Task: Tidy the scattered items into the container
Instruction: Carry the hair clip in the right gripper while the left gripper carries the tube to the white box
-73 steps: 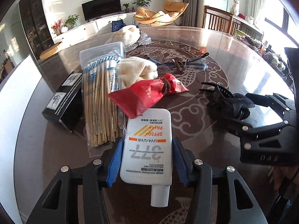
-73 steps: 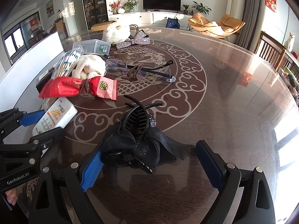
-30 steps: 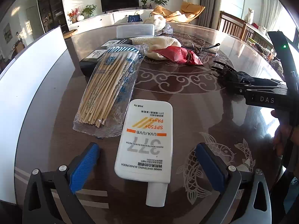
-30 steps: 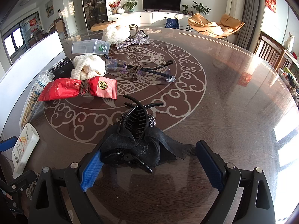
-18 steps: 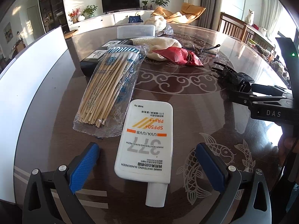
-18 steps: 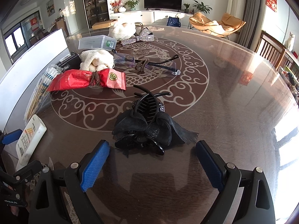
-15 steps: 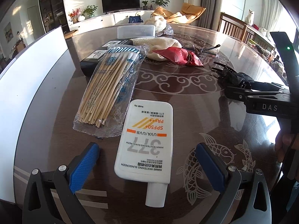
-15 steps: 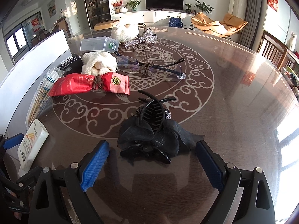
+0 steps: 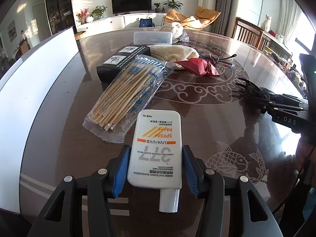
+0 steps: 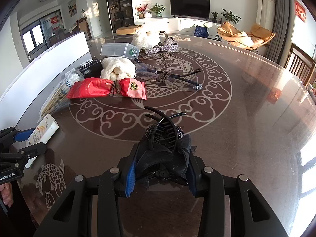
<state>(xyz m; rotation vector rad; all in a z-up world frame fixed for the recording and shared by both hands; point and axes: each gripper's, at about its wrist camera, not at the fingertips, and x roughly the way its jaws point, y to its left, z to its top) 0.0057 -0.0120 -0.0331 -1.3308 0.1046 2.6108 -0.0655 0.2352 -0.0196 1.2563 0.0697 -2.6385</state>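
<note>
Sunlit glass covered the bench [image 9: 207, 122]; left tongs [image 9: 155, 170] gripped the sunscreen tube [image 9: 156, 152], right tongs [image 10: 161, 174] gripped the black hair claw [image 10: 164, 150] beside it.

My round dark bench [image 10: 246, 102] with its pale dragon-and-cloud inlay gleams in low sun. Beyond the bench, a black television [image 10: 190, 7] sits on a white wall above a long white cabinet [image 10: 177, 24]. Right of the television are an orange lounge chair [image 10: 244, 34] and grey curtains [image 10: 276, 19]; left, a dark glass-fronted cabinet [image 10: 118, 6].
</note>
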